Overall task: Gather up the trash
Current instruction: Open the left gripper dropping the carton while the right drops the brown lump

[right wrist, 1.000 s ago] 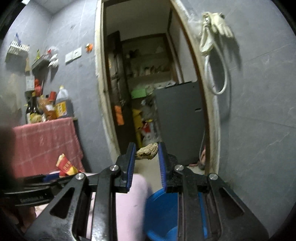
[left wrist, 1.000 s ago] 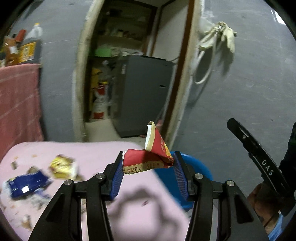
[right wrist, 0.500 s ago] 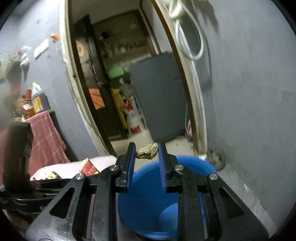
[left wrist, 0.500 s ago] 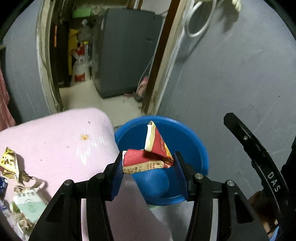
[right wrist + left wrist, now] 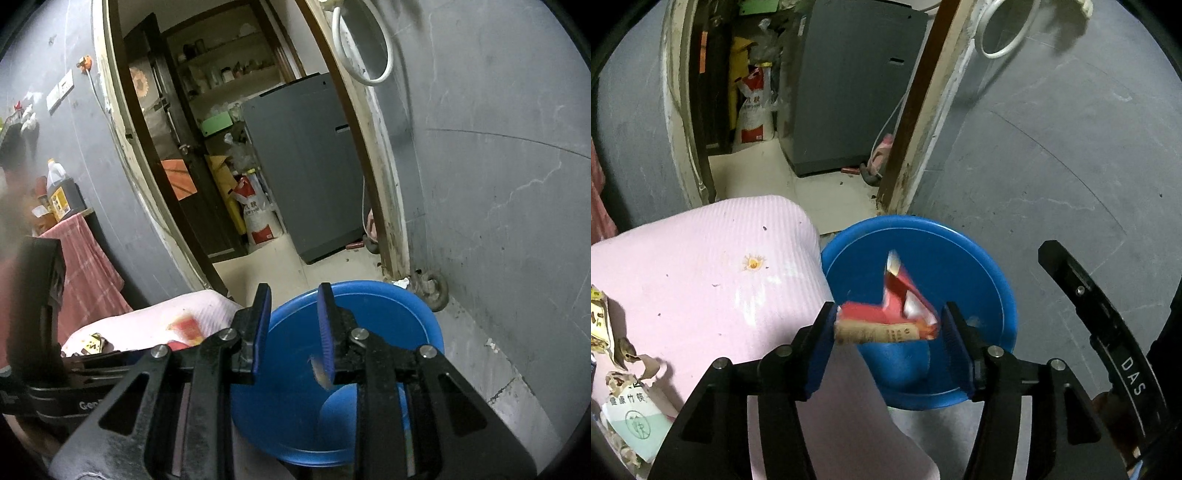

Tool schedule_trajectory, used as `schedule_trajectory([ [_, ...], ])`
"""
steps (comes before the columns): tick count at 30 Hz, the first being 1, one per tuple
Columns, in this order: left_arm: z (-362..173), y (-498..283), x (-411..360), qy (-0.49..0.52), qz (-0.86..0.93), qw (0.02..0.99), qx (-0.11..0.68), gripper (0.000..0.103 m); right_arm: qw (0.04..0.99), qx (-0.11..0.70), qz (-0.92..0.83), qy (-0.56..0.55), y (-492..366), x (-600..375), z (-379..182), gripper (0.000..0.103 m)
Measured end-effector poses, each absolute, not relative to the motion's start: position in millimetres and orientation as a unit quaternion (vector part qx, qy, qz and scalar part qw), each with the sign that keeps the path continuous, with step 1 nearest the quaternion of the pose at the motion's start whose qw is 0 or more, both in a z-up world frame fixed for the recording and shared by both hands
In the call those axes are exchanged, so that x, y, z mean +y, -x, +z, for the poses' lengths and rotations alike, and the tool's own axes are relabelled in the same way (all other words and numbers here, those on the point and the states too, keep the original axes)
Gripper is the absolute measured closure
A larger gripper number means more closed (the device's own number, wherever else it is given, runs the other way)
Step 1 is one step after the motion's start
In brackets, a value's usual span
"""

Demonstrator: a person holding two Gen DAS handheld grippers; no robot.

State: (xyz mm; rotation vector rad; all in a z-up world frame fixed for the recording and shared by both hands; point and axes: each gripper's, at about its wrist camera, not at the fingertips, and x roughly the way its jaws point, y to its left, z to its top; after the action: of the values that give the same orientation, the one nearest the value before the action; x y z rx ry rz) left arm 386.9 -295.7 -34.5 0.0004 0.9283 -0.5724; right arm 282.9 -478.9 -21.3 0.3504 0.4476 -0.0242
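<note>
My left gripper (image 5: 891, 314) hangs over a blue basin (image 5: 923, 236), and its jaws are opening. A crumpled red wrapper (image 5: 886, 317) is between them, blurred, with a small gap at the right pad. My right gripper (image 5: 294, 295) also points into the blue basin (image 5: 369, 286); its pads stand slightly apart with nothing between them. A small brown scrap (image 5: 319, 371) is a blur beside the right finger, dropping into the basin. In the right wrist view the red wrapper (image 5: 186, 326) shows at the left.
A table under a pink mat (image 5: 720, 258) borders the basin's left side, with a yellow wrapper (image 5: 598, 321) and a green-and-white packet (image 5: 631, 421) on it. Behind is a doorway with a grey appliance (image 5: 849, 92). A grey wall (image 5: 1071, 166) is on the right.
Both grippers swung from over the table to above the basin and tipped downward. The brown scrap has left the right pads. The left jaws have widened and the red wrapper is slipping.
</note>
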Motion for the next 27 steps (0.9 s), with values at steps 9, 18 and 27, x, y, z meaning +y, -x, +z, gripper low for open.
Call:
schedule_trajectory([
  [9, -23, -381, -281, 0.028, -0.257, 0.869, 0.422, 0.043, 0.964, 0.205, -0.023, -0.17, -280, -480, -16, 0.074],
  [18, 11, -349, -244, 0.055, -0.234, 0.909, 0.341, 0.025, 0.971, 0.178, -0.011, -0.157, -273, -466, -3, 0.038],
  [27, 36, -317, -187, 0.066, -0.168, 0.951, 0.252, 0.002, 0.982, 0.128, 0.033, -0.139, -264, -436, 12, 0.003],
])
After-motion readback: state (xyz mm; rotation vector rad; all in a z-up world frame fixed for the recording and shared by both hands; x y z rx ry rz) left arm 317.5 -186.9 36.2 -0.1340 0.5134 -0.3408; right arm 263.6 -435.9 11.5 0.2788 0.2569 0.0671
